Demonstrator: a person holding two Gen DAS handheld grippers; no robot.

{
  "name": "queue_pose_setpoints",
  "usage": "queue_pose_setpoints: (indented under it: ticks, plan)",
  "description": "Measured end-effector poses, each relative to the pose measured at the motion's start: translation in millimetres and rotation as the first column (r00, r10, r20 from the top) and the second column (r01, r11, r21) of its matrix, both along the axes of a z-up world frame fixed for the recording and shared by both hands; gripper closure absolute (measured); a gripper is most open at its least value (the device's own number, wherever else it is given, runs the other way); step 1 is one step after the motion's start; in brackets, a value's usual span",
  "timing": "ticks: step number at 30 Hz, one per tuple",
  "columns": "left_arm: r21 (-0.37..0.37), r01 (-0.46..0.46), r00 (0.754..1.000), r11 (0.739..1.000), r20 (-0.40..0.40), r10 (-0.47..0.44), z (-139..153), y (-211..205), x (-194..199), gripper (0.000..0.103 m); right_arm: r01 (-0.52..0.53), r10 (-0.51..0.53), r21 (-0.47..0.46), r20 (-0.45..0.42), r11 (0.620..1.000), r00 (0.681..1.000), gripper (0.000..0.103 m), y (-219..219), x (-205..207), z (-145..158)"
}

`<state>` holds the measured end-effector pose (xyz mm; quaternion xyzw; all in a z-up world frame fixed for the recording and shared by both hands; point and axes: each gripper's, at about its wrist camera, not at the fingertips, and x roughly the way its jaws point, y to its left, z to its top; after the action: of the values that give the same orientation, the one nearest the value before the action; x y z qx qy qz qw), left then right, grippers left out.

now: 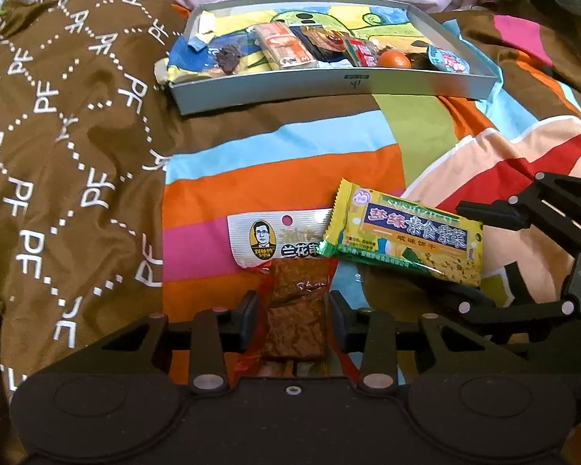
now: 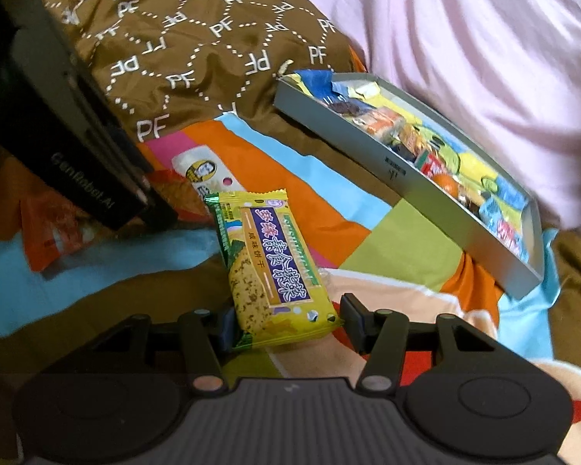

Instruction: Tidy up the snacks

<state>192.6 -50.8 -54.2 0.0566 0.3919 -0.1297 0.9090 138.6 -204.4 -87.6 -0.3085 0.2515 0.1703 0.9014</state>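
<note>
A brown dried-tofu packet (image 1: 296, 310) with a silver header lies on the striped bedspread, and my left gripper (image 1: 293, 317) is shut on its lower half. A yellow-green biscuit packet (image 2: 275, 267) sits between the fingers of my right gripper (image 2: 288, 325), which is shut on its near end. In the left wrist view the biscuit packet (image 1: 403, 240) overlaps the tofu packet's header, with the right gripper (image 1: 472, 252) coming in from the right. A shallow grey tray (image 1: 329, 85) holding several snacks lies farther back.
The tray (image 2: 368, 147) also holds a small orange fruit (image 1: 394, 60). A brown quilt (image 1: 69, 135) printed "PF" lies to the left, and pink fabric (image 2: 464, 38) rises behind the tray. An orange-red wrapper (image 2: 46, 232) lies under the left gripper's body.
</note>
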Motion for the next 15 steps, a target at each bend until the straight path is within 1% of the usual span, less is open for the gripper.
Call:
queue_pose_setpoints:
  ticks: [4,7,15]
  plan:
    - [0.029,-0.023,0.999,0.999,0.029,0.022,2.8,-3.1,-1.5,0.063,-0.009,0.010,-0.031,0.044,0.999,0.999,0.045,2.9,-3.3,-0.1]
    - [0.052,-0.036,0.997,0.998,0.066,0.032,6.9,-4.9,-2.2,0.063,-0.004,0.008,-0.039,0.083,0.999,0.996,0.045,2.8,-4.1,1.5]
    - [0.067,-0.102,0.990,0.992,0.107,0.095,14.6,-7.5,4.6,0.063,0.023,-0.017,-0.034,0.161,0.999,0.987,0.045,-1.7,-2.3,5.1]
